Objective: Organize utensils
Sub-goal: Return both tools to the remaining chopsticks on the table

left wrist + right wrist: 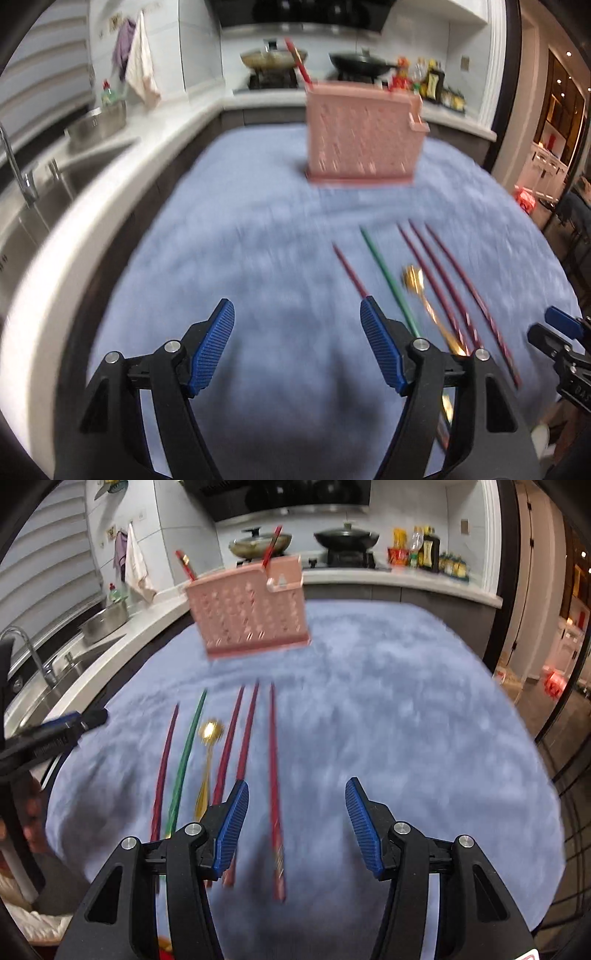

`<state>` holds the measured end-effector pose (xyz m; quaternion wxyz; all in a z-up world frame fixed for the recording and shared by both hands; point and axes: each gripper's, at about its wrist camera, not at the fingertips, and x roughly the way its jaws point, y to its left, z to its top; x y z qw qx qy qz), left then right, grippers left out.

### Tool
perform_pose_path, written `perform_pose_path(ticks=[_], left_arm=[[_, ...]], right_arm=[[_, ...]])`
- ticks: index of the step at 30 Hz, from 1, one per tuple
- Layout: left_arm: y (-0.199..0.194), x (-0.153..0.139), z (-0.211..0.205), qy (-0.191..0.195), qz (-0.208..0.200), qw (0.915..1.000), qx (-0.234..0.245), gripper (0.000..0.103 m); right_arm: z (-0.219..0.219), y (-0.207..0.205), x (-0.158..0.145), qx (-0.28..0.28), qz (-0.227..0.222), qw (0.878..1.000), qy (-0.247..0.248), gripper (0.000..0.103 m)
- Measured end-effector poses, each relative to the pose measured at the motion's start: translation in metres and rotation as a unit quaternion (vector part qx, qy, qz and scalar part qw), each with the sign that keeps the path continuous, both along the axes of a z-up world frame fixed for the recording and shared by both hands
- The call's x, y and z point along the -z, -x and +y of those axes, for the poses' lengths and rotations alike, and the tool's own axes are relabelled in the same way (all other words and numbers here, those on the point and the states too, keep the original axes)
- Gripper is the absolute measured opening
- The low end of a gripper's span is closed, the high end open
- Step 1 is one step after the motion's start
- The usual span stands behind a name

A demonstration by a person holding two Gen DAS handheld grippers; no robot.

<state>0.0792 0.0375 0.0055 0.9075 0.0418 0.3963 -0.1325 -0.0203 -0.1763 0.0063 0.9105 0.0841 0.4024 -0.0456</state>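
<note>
A pink perforated utensil holder (364,133) (251,609) stands on a blue cloth (240,240) (406,701), with red chopsticks (271,546) sticking out of it. On the cloth lie several dark red chopsticks (443,280) (273,760), a green chopstick (388,280) (186,753) and a gold spoon (413,280) (210,731), side by side. My left gripper (297,314) is open over bare cloth just left of the row. My right gripper (297,790) is open above the row's right side, and one red chopstick runs below its gap. Neither holds anything.
A steel sink (55,177) with a tap and a white counter run along the left. A stove with two pans (345,535) and bottles (428,550) sits behind the holder. A hand (33,812) shows at the left edge.
</note>
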Motion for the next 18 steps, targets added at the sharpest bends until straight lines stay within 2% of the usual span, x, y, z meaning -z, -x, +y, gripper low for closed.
perform_pose_path(ticks=[3, 7, 11, 15, 18], left_arm=[[0.015, 0.012, -0.003, 0.012, 0.018, 0.9998, 0.005, 0.067], [0.028, 0.014, -0.01, 0.014, 0.018, 0.9996, 0.015, 0.071], [0.036, 0.017, -0.017, 0.014, 0.025, 0.9993, 0.026, 0.072], [0.044, 0.018, -0.026, 0.01, 0.026, 0.9988, 0.041, 0.079], [0.051, 0.019, -0.036, 0.002, 0.024, 0.9979, 0.06, 0.08]], right_arm=[[0.009, 0.008, 0.015, -0.004, 0.015, 1.0, 0.0, 0.047], [0.015, 0.009, 0.03, -0.013, 0.033, 0.999, -0.014, 0.04], [0.02, 0.01, 0.037, -0.014, 0.035, 0.999, -0.005, 0.036], [0.024, 0.01, 0.041, -0.016, 0.031, 0.999, 0.01, 0.033], [0.023, 0.01, 0.042, -0.015, 0.029, 0.999, 0.016, 0.025]])
